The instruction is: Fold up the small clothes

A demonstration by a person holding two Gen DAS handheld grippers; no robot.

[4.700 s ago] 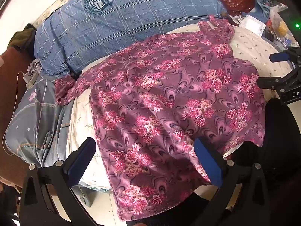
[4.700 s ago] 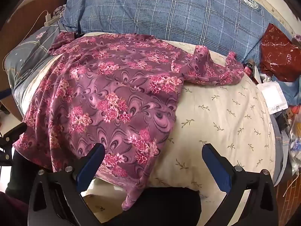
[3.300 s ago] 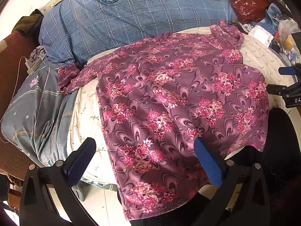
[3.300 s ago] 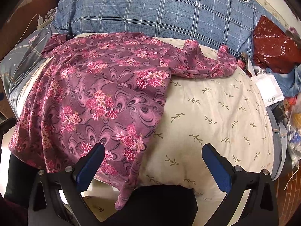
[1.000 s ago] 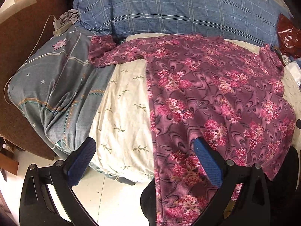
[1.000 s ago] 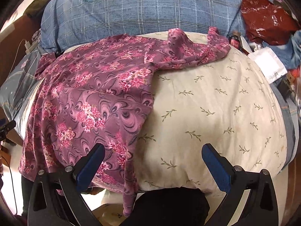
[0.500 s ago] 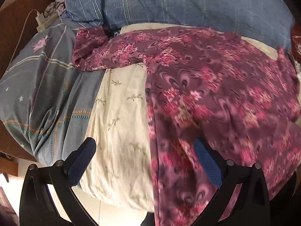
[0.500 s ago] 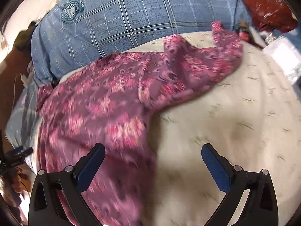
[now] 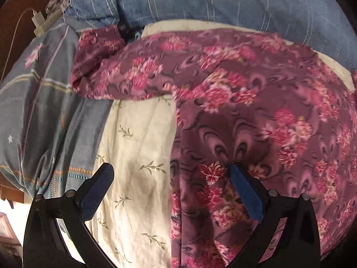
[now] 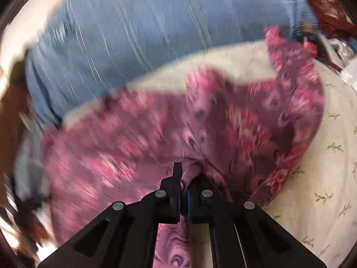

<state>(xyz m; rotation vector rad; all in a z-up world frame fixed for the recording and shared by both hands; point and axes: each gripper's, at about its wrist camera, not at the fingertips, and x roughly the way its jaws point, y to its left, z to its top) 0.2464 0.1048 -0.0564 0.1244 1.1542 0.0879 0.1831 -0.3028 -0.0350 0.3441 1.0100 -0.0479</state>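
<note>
Since a second ago the right gripper (image 10: 185, 178) has swung in and pinched the floral top (image 9: 256, 111) on the cream pillow (image 9: 138, 145); the left gripper (image 9: 169, 178) stays spread (straddling its edge). That thin pinch could slip.

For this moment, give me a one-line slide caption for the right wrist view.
Right hand-held gripper shut on a bunched fold of the floral purple garment lying on the cream leaf-print bedding.

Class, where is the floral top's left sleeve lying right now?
In the left wrist view, the sleeve lies at upper left, draped off the cream pillow onto the grey striped pillow, just below the blue plaid pillow.
</note>
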